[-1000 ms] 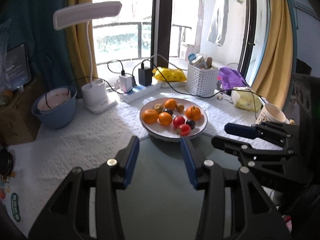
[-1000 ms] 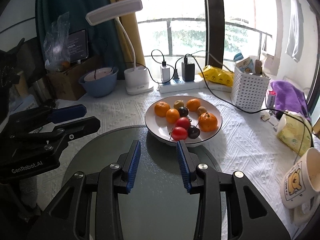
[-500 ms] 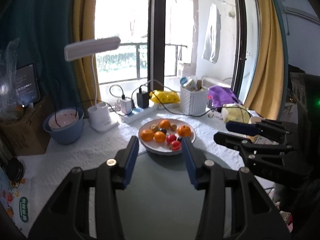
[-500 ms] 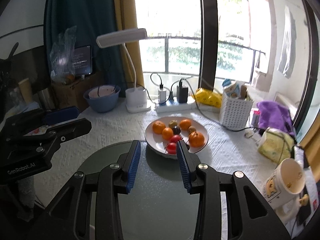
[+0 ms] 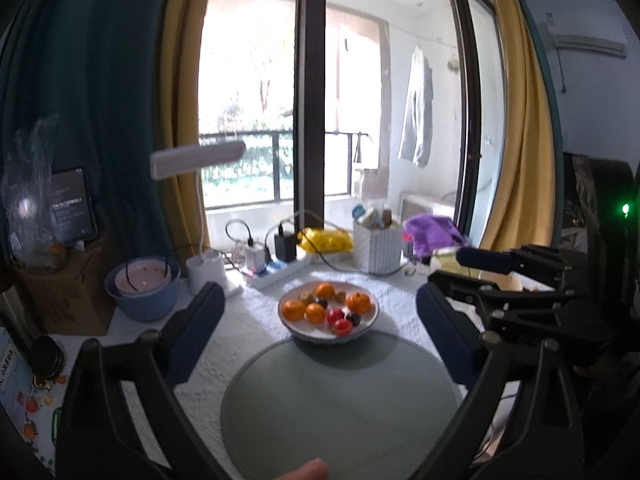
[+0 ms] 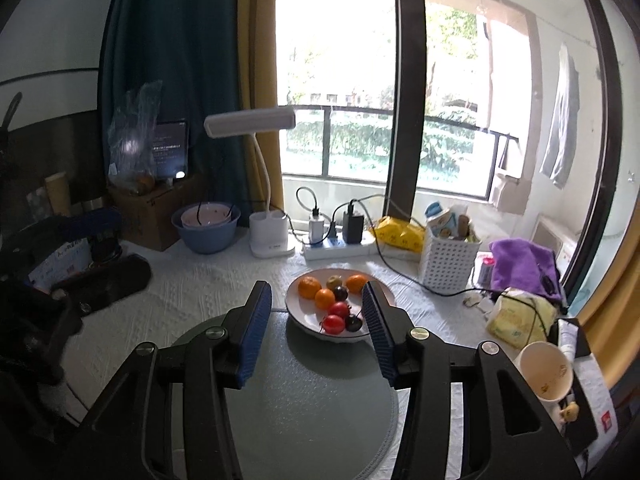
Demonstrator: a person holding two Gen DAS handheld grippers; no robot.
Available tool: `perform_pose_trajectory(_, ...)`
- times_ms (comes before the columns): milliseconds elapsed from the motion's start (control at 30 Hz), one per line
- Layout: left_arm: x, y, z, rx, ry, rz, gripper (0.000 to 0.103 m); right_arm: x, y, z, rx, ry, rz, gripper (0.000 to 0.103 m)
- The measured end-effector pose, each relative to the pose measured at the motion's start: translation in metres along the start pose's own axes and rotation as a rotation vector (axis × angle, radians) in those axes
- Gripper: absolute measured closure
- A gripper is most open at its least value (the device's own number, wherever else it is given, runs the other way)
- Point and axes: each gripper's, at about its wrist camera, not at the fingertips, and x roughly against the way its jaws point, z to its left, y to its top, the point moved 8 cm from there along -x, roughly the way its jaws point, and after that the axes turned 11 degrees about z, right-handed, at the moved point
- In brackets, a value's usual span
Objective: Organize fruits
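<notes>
The fruits lie together in a white bowl on the bench, at the far edge of a round grey mat. Both grippers hang high and back from it, likely to take in the whole bowl: the left gripper has its fingers wide apart and empty, the right gripper likewise. Small oranges sit beside red, dark and brownish fruits, mixed, none on the mat.
</notes>
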Motion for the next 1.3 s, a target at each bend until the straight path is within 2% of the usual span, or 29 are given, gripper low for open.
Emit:
perform_pose_trajectory(100, 0.016, 0.008, 0.002, 0.008, 0.012, -0.042, 0.006, 0.012, 0.003, -0.001, 0.0, -0.015, -0.024, 0.051)
perform_pose_trajectory(200, 0.026, 0.012, 0.002, 0.005, 0.028, -0.066, 0.006, 0.026, 0.007, 0.001, 0.013, -0.019, -0.059, 0.028)
perform_pose_trajectory(233, 0.029, 0.013, 0.002, 0.0, 0.034, -0.074, 0.006, 0.031, 0.008, 0.001, 0.017, -0.02, -0.071, 0.026)
perform_pose_trajectory(467, 0.056, 0.023, 0.009, 0.024, 0.073, -0.165, 0.005, 0.057, 0.016, -0.001, 0.02, -0.052, -0.124, 0.026)
perform_pose_trajectory(567, 0.065, 0.024, 0.014, 0.051, 0.069, -0.188, 0.005, 0.065, 0.017, 0.0, 0.017, -0.046, -0.139, 0.026)
perform_pose_trajectory(700, 0.069, 0.025, 0.015, 0.073, 0.048, -0.184, 0.005, 0.076, 0.019, 0.0, 0.011, -0.052, -0.16, 0.026)
perform_pose_trajectory(967, 0.084, 0.022, 0.023, 0.128, 0.065, -0.211, 0.005, 0.095, 0.019, -0.006, -0.012, -0.077, -0.192, 0.026)
perform_pose_trajectory(1300, 0.086, 0.023, 0.031, 0.138, 0.08, -0.214, 0.005, 0.094, 0.014, -0.018, -0.064, -0.104, -0.184, 0.026)
